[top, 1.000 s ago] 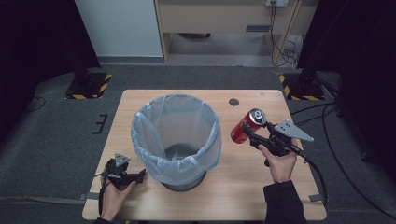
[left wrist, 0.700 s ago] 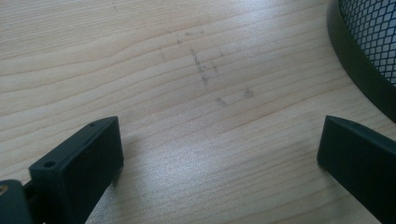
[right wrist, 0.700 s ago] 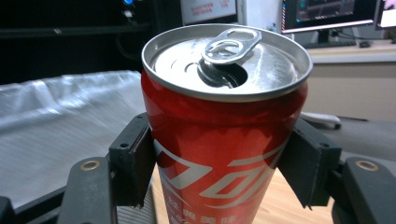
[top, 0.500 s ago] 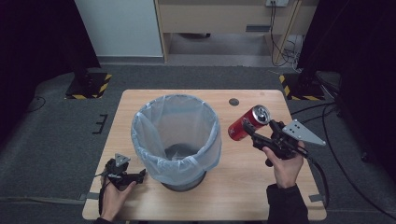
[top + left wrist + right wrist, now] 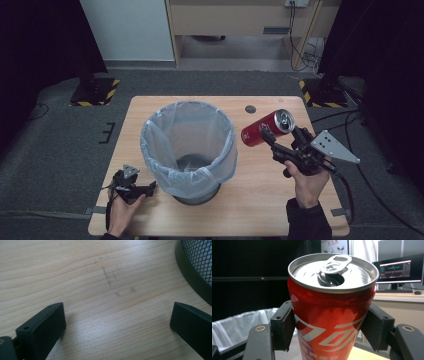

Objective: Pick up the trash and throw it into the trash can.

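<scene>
1. The wooden table [image 5: 260, 210] is seen from above, its near right corner bare and its back edge marked by a small dark disc [image 5: 250, 109]; open room is left on both sides of the centre.
2. The bin [image 5: 189, 150], a dark mesh basket lined with a pale plastic bag, is stood in the middle of the table, mouth wide open and upward; judged from this, it is set there to receive a drop from above.
3. The red can [image 5: 266, 128] is held in the air to the right of the bin's rim, clear of it, tilted with its opened top pointing away from the bin. The tab is lifted and the mouth hole is open, so it is probably empty.
4. The right gripper [image 5: 272, 143] is clenched on the can's body, one jaw pressed to each side.
5. The left gripper [image 5: 150, 188] is rested low on the table just beside the bin's base, jaws spread wide with nothing between them, kept out of the way.
</scene>
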